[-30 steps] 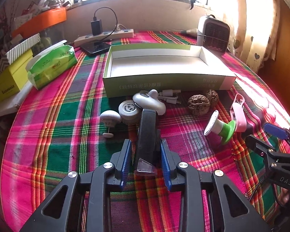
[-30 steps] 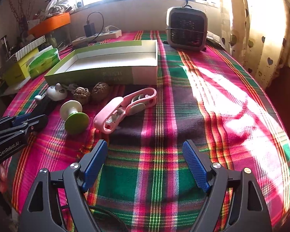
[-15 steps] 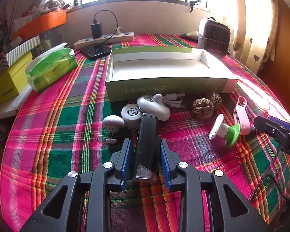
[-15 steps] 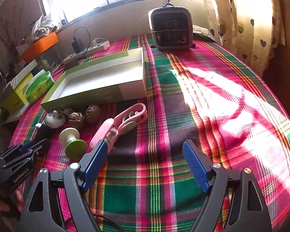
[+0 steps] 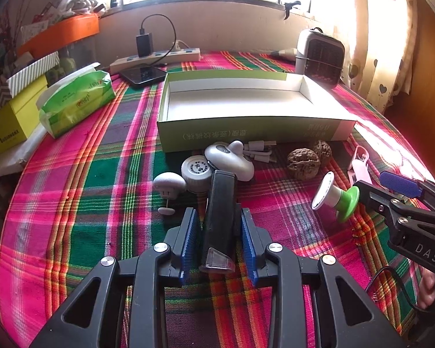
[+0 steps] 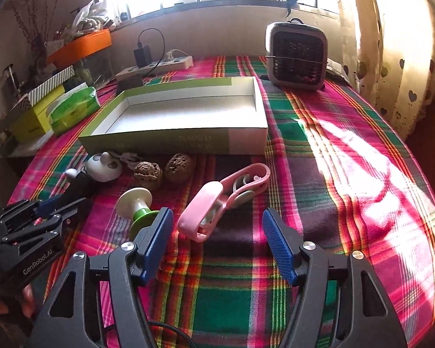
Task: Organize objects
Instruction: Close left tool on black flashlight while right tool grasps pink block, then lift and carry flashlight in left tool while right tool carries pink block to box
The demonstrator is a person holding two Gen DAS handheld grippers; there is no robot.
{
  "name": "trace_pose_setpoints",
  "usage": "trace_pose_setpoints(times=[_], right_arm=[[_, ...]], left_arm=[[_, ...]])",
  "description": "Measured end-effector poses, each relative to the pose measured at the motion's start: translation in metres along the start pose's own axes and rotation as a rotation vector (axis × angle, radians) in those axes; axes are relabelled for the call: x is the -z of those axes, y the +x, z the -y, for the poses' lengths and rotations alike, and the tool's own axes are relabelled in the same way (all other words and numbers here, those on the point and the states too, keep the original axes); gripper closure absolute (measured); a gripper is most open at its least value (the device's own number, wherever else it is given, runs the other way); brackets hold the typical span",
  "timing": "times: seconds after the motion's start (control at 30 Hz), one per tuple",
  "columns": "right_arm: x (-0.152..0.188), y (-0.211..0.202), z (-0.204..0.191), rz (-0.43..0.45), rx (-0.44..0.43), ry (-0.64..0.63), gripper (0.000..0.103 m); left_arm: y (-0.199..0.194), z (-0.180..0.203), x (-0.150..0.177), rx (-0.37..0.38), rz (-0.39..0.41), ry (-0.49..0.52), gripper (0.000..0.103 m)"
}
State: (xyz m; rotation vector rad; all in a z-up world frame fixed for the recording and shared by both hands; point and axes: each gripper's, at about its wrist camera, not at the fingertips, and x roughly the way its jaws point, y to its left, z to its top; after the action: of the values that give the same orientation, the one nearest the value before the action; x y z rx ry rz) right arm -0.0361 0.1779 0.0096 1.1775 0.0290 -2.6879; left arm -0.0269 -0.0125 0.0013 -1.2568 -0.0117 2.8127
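Note:
My left gripper (image 5: 219,239) is shut on a long black device (image 5: 220,214), held lengthwise just above the plaid tablecloth. Beyond it lie a white round cap (image 5: 196,169), a white mouse-shaped gadget (image 5: 229,159), a small white mushroom-shaped item (image 5: 169,182), white cables (image 5: 259,150) and two walnuts (image 5: 303,161). An open, empty green-and-white box (image 5: 246,133) stands behind them. My right gripper (image 6: 217,239) is open, close to a pink clip tool (image 6: 223,198) and a green-and-white spool (image 6: 137,206). The left gripper also shows in the right wrist view (image 6: 52,206).
A grey heater (image 6: 297,56) stands at the back right. A power strip (image 5: 156,58), a phone (image 5: 143,74), a green tissue pack (image 5: 75,101) and yellow boxes (image 5: 5,127) sit at the back left. The table edge curves round on both sides.
My right gripper has moved forward and left, up to the pink clip tool and the spool. My left gripper has kept its hold on the black device and hardly moved.

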Motion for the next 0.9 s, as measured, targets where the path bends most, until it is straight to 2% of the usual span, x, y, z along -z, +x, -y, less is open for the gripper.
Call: trace_pose_setpoints(times=[0.17,0.43,0.5,0.9], right_arm=[[0.000,0.008,-0.006,-0.021,0.025,-0.004,0.051],[0.002,0.006,-0.005,-0.022,0.043,0.002,0.081],[0.003,0.003,-0.003,-0.018,0.043,0.006,0.084],[0.017,-0.014,0.007,-0.026,0.028,0.016,0.084]], left_arm=[[0.000,0.001,0.000,0.002,0.000,-0.002,0.075],[0.000,0.002,0.000,0.006,0.000,-0.002,0.075],[0.000,0.002,0.000,0.007,0.000,-0.003,0.075],[-0.002,0.003,0.000,0.018,0.003,0.007,0.075]])
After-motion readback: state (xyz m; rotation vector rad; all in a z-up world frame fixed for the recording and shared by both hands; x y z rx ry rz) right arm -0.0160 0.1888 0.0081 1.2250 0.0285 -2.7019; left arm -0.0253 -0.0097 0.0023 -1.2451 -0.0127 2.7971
